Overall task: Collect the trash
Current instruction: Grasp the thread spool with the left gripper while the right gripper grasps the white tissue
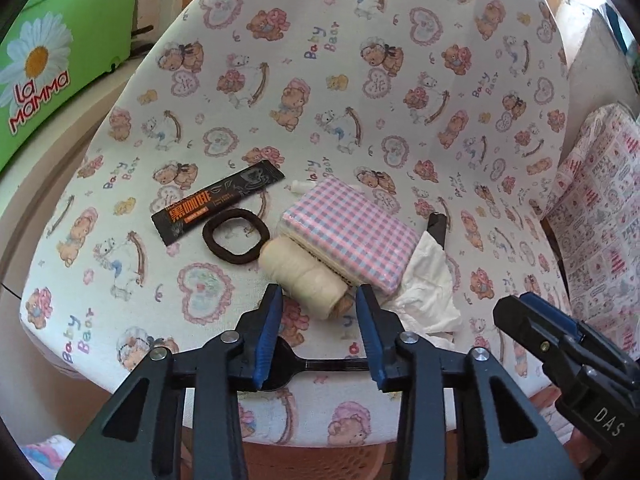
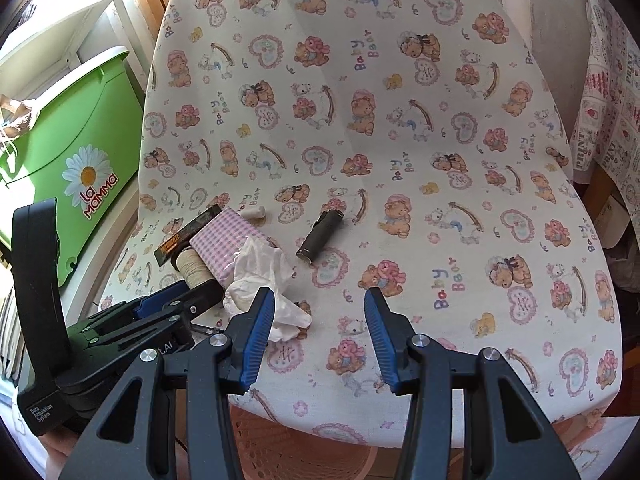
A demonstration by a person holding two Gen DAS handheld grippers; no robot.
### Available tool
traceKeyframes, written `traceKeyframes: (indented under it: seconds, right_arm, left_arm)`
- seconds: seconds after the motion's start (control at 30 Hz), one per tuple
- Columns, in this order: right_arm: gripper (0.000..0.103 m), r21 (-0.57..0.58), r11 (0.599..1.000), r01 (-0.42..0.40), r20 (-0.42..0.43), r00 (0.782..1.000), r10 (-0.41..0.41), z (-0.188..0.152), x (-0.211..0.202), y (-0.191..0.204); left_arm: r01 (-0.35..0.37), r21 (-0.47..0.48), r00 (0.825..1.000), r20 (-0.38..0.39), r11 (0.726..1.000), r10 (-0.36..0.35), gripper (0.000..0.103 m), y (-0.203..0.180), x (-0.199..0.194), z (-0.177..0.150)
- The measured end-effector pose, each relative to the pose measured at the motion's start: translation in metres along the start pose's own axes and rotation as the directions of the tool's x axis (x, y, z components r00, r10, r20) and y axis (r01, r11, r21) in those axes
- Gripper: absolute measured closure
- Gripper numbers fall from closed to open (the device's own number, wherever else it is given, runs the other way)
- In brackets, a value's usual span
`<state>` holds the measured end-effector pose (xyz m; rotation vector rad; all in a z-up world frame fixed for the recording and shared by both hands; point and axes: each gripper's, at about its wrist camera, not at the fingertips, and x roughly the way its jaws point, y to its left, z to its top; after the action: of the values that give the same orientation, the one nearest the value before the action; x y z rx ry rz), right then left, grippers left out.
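Observation:
On the bear-print chair seat (image 1: 360,80) lie a black coffee sachet (image 1: 218,202), a brown hair tie (image 1: 236,236), a cream thread spool (image 1: 302,272), a checked tissue pack (image 1: 348,232) and a crumpled white tissue (image 1: 426,292). A black plastic spoon (image 1: 316,364) lies crosswise under my left gripper (image 1: 319,300). Its jaws stand apart, with the spool's near end between the tips and a gap on both sides. My right gripper (image 2: 320,300) hangs open over bare fabric, its left finger beside the tissue (image 2: 260,276). A dark cylinder (image 2: 320,238) lies further back.
A green "La Mamma" box (image 2: 80,152) stands left of the chair. A patterned cloth (image 1: 600,220) hangs at the right. A small white stub (image 2: 256,213) lies behind the tissue pack. The chair's orange plastic frame (image 2: 280,432) shows under the seat's front edge.

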<state>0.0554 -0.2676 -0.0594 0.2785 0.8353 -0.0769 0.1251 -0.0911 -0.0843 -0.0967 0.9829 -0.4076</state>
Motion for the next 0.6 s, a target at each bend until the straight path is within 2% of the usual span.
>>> traceKeyframes:
  seconds: [0.1,0.17,0.27,0.37,0.47,0.6]
  right_arm:
    - [0.054,0.012,1.000,-0.010,0.001,1.000,0.010,0.000,-0.002,-0.002]
    - [0.054,0.002,1.000,-0.006,0.002,1.000,0.006,-0.001,-0.003,0.000]
    - [0.054,-0.024,1.000,0.009,0.004,1.000,-0.009,-0.005,-0.003,0.005]
    - [0.054,-0.050,0.998,0.026,0.006,1.000,-0.026,-0.008,-0.003,0.010]
    - [0.054,-0.061,0.997,0.041,0.014,0.999,-0.040,-0.009,-0.004,0.011]
    - [0.054,-0.045,0.998,0.039,0.015,0.999,-0.038,-0.008,-0.006,0.006]
  left_arm:
    - [0.052,-0.077,0.999,0.001,0.996,-0.052,0.068,0.007,0.000,0.002]
    - [0.061,-0.097,0.998,-0.001,0.993,-0.062,0.068,0.008,0.001,0.003]
    - [0.041,-0.101,0.999,0.004,0.994,-0.040,0.068,0.006,0.002,0.004]
    - [-0.012,-0.068,1.000,0.006,0.998,0.013,0.069,-0.001,0.005,0.006]
    - [-0.011,-0.058,1.000,-0.001,0.998,0.011,0.081,-0.003,0.003,0.005]
    - [-0.015,-0.047,1.000,-0.007,0.999,0.015,0.082,0.000,-0.003,0.003]
